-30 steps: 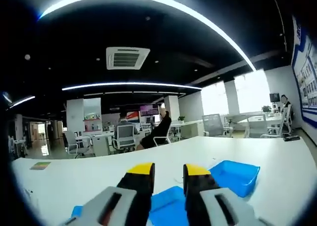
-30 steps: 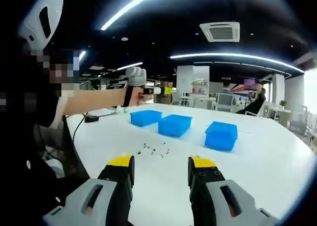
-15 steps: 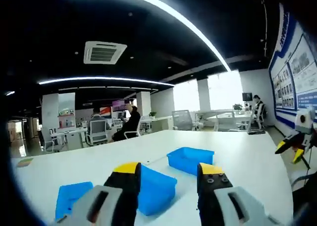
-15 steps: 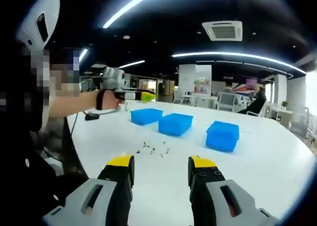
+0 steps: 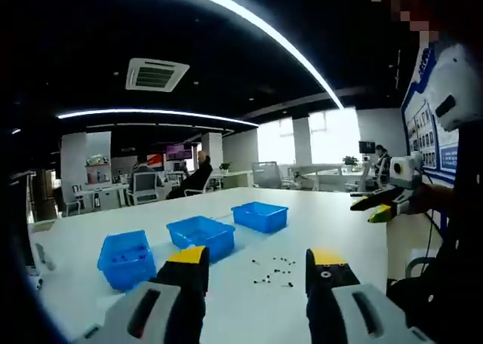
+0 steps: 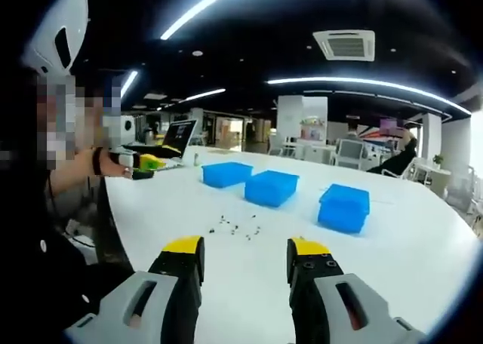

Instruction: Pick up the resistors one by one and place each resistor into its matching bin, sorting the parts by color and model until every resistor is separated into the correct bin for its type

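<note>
on the table (image 5: pixel 355 231), resistors (image 5: pixel 273 267) now visible.

The table (image 6: pixel 423 246) was plain white. Three bins (image 6: pixel 269 187) on it were bright blue, and the resistors (image 6: pixel 235 226) scattered near them showed as small dark specks. The left gripper (image 5: pixel 256 262) and the right gripper (image 6: pixel 245 252) each had grey bodies, black jaws and yellow tips. The ceiling (image 5: pixel 226 65) was black, crossed by white light strips.
</note>
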The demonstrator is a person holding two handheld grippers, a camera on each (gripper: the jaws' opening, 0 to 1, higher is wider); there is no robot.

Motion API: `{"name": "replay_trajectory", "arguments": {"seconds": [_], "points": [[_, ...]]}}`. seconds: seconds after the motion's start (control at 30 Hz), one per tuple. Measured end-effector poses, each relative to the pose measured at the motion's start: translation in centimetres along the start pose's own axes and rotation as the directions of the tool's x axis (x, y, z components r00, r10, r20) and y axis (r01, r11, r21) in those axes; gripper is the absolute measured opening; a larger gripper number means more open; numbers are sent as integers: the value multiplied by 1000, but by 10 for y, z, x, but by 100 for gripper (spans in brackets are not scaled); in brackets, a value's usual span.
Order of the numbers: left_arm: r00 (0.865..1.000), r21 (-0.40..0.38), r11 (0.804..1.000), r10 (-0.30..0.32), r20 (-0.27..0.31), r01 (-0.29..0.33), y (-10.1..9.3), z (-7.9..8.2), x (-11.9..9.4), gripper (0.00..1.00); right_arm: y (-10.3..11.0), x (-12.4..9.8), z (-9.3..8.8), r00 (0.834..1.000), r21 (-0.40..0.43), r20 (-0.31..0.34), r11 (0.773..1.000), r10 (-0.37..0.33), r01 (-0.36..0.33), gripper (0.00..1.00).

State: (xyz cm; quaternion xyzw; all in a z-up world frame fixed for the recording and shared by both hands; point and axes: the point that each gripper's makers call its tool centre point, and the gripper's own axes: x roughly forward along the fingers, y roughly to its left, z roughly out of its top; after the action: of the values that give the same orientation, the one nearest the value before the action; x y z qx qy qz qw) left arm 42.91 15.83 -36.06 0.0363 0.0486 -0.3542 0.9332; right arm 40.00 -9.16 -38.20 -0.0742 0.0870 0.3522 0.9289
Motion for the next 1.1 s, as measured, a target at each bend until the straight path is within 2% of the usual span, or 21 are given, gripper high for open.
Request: {"name": "replay_trajectory", "arguments": {"seconds": [0.1,0.23,0.3,0.37,0.47,0.53,0.57,0.63,0.67,0.7,0.73,0.77,0.8,0.83,0.87,0.9,0.93,1.0,1.03,1.07,1.1], "points": [[1000,14,1000,20,-23,-20,0,-6,-11,53,4,-1,-1,1000,21,-2,1000,23,-23,45],[998,59,998,23,-52,-20,5,-5,-11,52,6,1,-1,1000,11,-6,1000,30,-30,45],[996,86,996,-13,-83,20,4,-5,-5,50,8,1,0,999,10,0,999,33,-33,45],[989,120,989,-71,-131,87,1,-8,1,47,10,-1,1,999,6,3,999,33,-33,45],[963,200,963,-133,-236,181,4,-12,14,47,14,-4,-1,999,1,-1,999,40,-40,45],[934,236,942,-158,-322,240,8,-16,25,47,16,-6,-4,999,1,-9,999,47,-47,46],[916,256,924,-183,-358,284,5,-17,31,47,18,-7,-6,999,1,-13,999,50,-50,46],[874,318,872,-214,-436,372,2,-21,44,44,22,-9,-10,998,0,-24,998,57,-57,46],[839,342,834,-234,-491,433,-1,-24,51,43,22,-10,-11,998,0,-28,998,58,-58,46],[817,355,808,-245,-523,470,-3,-27,58,43,23,-10,-12,998,1,-30,998,59,-59,46],[795,355,791,-255,-550,499,-5,-29,64,43,23,-11,-12,998,3,-30,998,59,-59,46],[780,372,767,-254,-572,523,-5,-31,71,42,23,-12,-13,998,6,-29,998,58,-58,46],[777,394,746,-254,-576,537,-5,-30,79,39,22,-13,-13,998,10,-28,998,55,-54,46],[764,390,736,-263,-589,553,-12,-31,82,37,22,-14,-13,998,11,-27,999,52,-52,46],[737,376,718,-279,-616,586,-17,-35,85,36,21,-16,-14,999,16,-25,999,47,-46,46],[709,375,686,-293,-641,623,-21,-38,87,36,20,-17,-14,999,19,-25,999,43,-43,46],[691,380,664,-290,-662,643,-22,-41,91,36,18,-18,-15,999,21,-25,999,39,-39,46],[635,385,606,-271,-723,696,-23,-50,94,35,16,-19,-17,999,24,-28,999,32,-31,46],[608,389,568,-263,-749,725,-24,-55,95,34,15,-20,-18,999,27,-28,999,28,-27,46],[573,394,519,-243,-783,759,-24,-60,97,33,14,-21,-19,999,32,-28,999,25,-24,46],[539,388,479,-227,-811,787,-23,-64,96,31,14,-21,-20,999,33,-29,999,23,-22,46]]}}
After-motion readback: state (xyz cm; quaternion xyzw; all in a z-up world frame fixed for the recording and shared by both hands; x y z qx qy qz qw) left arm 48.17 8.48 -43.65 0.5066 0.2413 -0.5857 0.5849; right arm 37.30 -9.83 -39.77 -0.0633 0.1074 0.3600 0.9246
